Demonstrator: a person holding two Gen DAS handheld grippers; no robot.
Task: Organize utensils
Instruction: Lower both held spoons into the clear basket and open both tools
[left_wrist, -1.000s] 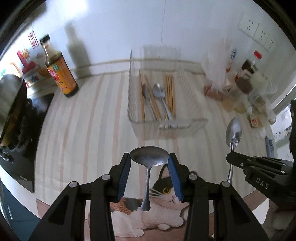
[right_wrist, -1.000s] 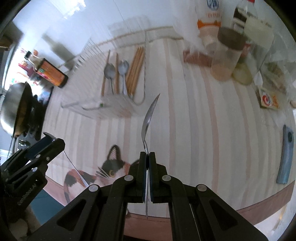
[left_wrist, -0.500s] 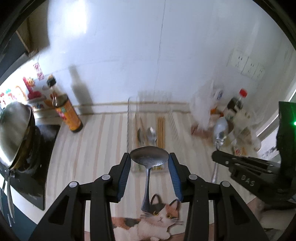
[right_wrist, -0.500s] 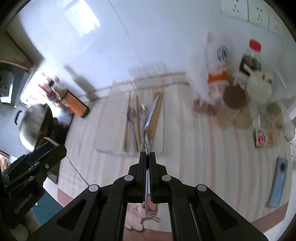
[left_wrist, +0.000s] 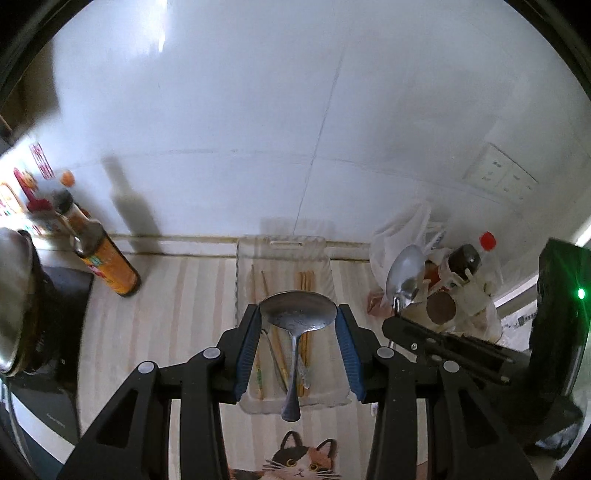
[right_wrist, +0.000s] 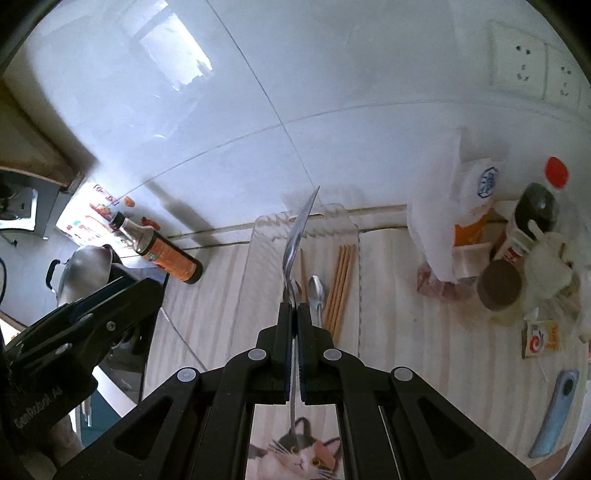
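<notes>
My left gripper (left_wrist: 298, 319) is shut on a metal spoon (left_wrist: 297, 315), gripping its bowl by the edges, handle hanging down. It is held high above a clear plastic tray (left_wrist: 328, 273) that holds chopsticks (left_wrist: 306, 280) and spoons. My right gripper (right_wrist: 294, 314) is shut on a second metal spoon (right_wrist: 297, 236), held by its handle with the bowl edge-on and pointing up. The tray (right_wrist: 247, 280) lies below it, with wooden chopsticks (right_wrist: 341, 280) and a spoon (right_wrist: 317, 291) inside. The right gripper with its spoon (left_wrist: 404, 277) also shows at the right of the left wrist view.
A sauce bottle (left_wrist: 103, 262) stands left of the tray, beside a wok (left_wrist: 14, 295) on a stove. Bottles, jars and a white bag (right_wrist: 461, 221) crowd the right side. A cat-print mat (right_wrist: 295, 458) lies near the front edge. A blue object (right_wrist: 554, 413) lies at far right.
Both grippers have risen and tilted up with their spoons, so the counter and tray look smaller and farther below. More wall is in view. Both grips are unchanged.
</notes>
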